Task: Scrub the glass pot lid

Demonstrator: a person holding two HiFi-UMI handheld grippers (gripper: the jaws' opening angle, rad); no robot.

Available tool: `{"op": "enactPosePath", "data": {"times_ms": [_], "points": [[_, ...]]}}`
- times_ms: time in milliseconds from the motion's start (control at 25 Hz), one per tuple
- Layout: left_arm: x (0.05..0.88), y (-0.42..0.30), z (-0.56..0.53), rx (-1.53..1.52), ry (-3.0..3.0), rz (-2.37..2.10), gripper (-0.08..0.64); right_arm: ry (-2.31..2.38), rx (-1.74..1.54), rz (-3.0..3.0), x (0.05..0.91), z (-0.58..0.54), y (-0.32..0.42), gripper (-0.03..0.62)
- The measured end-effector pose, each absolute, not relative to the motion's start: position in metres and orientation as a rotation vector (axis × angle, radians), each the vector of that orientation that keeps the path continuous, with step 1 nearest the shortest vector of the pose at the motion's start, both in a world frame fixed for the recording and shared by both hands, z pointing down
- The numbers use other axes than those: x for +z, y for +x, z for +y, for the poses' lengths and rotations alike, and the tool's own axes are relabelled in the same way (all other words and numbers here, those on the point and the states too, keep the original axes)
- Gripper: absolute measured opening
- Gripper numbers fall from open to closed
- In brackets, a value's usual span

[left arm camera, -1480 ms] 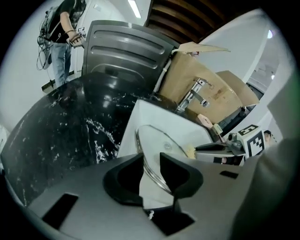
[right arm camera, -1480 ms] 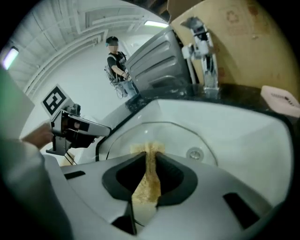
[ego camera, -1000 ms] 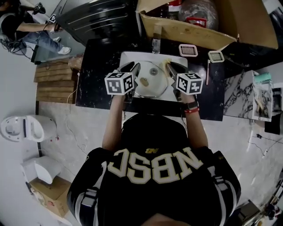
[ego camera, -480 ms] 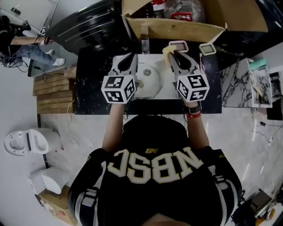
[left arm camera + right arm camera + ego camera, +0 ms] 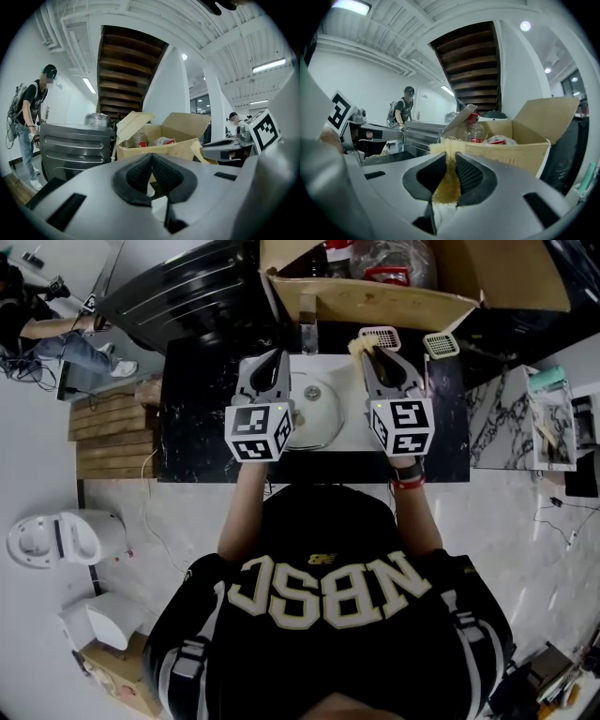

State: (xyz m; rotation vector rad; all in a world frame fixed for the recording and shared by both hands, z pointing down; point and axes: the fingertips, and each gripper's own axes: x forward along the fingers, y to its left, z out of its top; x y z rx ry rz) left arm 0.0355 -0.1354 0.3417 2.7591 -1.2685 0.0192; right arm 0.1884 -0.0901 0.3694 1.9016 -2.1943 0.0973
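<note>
My left grey gripper (image 5: 151, 169) has just been closing; its pads are pressed together with nothing between them. Below and between both sets of fingers, the round glass pot lid (image 5: 319, 423) lies in the white sink (image 5: 354, 432). My right grey gripper (image 5: 449, 174) pinches a yellow fibrous scrub pad (image 5: 445, 187).

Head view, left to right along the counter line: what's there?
Wooden pallet → left gripper (fingers just closed, nothing between them) → glass pot lid in the sink → right gripper clamping a yellow scrubber → marble slab.
</note>
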Motion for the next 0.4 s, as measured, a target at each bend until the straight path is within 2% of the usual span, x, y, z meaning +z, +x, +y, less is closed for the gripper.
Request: {"op": "enactPosePath", "data": {"times_ms": [400], "points": [[0.349, 0.057, -0.125, -0.023, 2.809, -1.098, 0.017, 1.696, 0.428, -2.357, 0.404, -0.091, 0.173, 0.072]]}}
